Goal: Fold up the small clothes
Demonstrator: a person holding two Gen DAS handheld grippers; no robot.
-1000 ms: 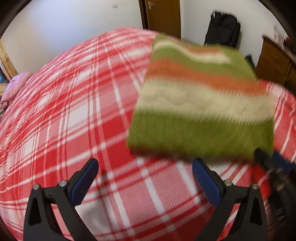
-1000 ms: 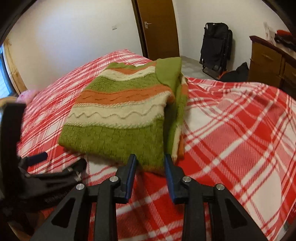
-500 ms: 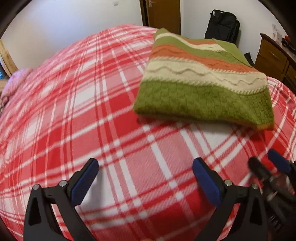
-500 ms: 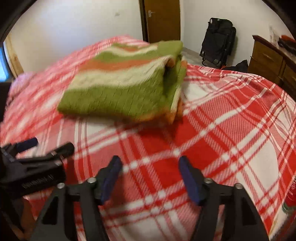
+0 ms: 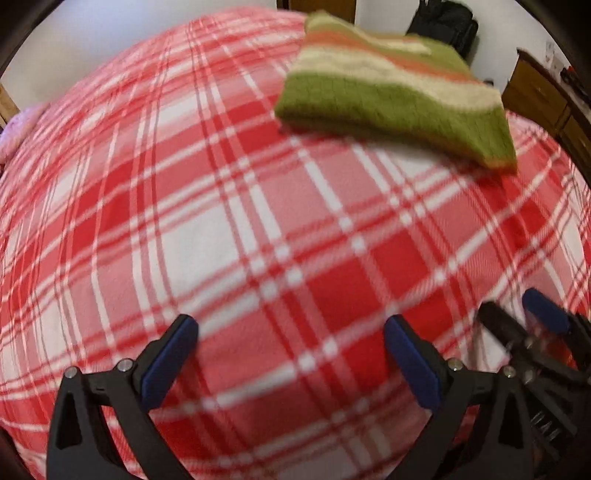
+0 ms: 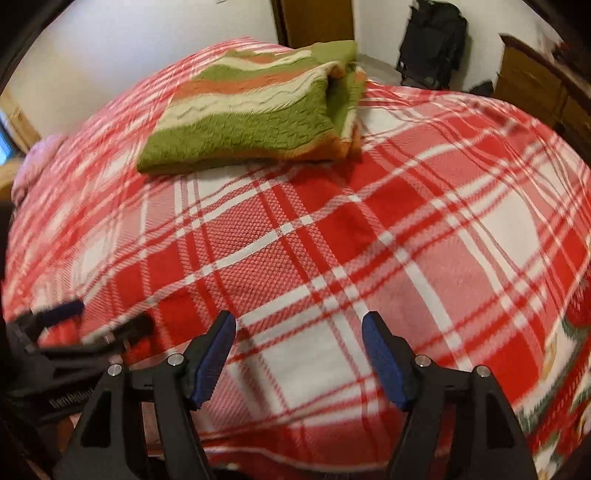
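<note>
The folded sweater (image 6: 255, 110), striped green, cream and orange, lies flat on the bed (image 6: 332, 240), up toward its far edge, with the stacked layers showing along its right side. Nothing touches it. The red and white plaid blanket (image 5: 258, 240) covers the whole bed beneath it and stretches bare from the sweater down to the near edge.

Both grippers hang over that near part of the blanket, well apart from the sweater. The left gripper (image 5: 291, 354) has its jaws spread wide with only plaid cloth showing between them. The right gripper (image 6: 299, 350) has its jaws opening, and nothing sits between them either. The two grippers are side by side, each showing at the edge of the other's view.

Past the far edge of the bed stand a wooden door (image 6: 317, 22), a black bag (image 6: 432, 40) against the white wall, and a wooden dresser (image 6: 535, 85) off to the right.
</note>
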